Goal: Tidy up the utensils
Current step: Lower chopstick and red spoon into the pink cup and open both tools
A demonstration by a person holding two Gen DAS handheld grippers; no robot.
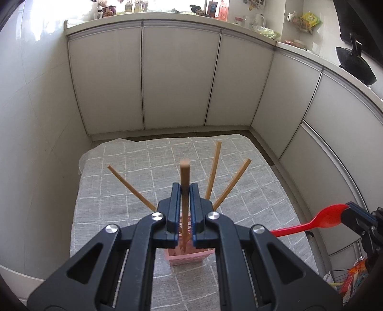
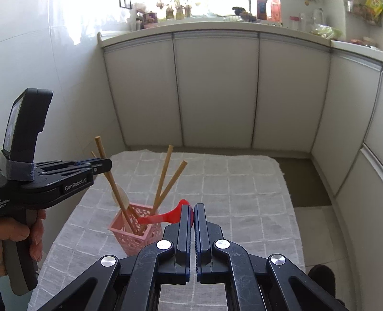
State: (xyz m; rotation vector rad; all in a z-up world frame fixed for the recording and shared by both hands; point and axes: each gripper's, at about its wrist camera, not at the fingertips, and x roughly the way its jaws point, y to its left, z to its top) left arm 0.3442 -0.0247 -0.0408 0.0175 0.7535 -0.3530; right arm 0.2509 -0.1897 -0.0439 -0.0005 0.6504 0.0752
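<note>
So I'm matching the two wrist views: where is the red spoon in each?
Left wrist: red spoon at the right edge, held by the right gripper.
Right wrist: red spoon at centre, bowl between the jaws.
Shared landmark: pink basket.

Kitchen corner, daylight. White glossy wall [image 2: 59, 59] on left, bright reflection near its top. Run of pale cabinet doors [image 1: 179, 79] straight ahead, continuing round along the right side [image 2: 354, 134]. White worktop [image 1: 167, 14] above the doors, crowded with bottles, jars and cartons [image 1: 216, 9], backlit by a bright window [image 2: 210, 7]. Black wok [image 1: 356, 67] sits on the right-hand worktop. Brown floor strip [image 2: 308, 184] at the cabinet base, pale tile [image 2: 320, 234] nearer. Counter draped in grey cloth with white grid lines [image 2: 239, 191].
</note>
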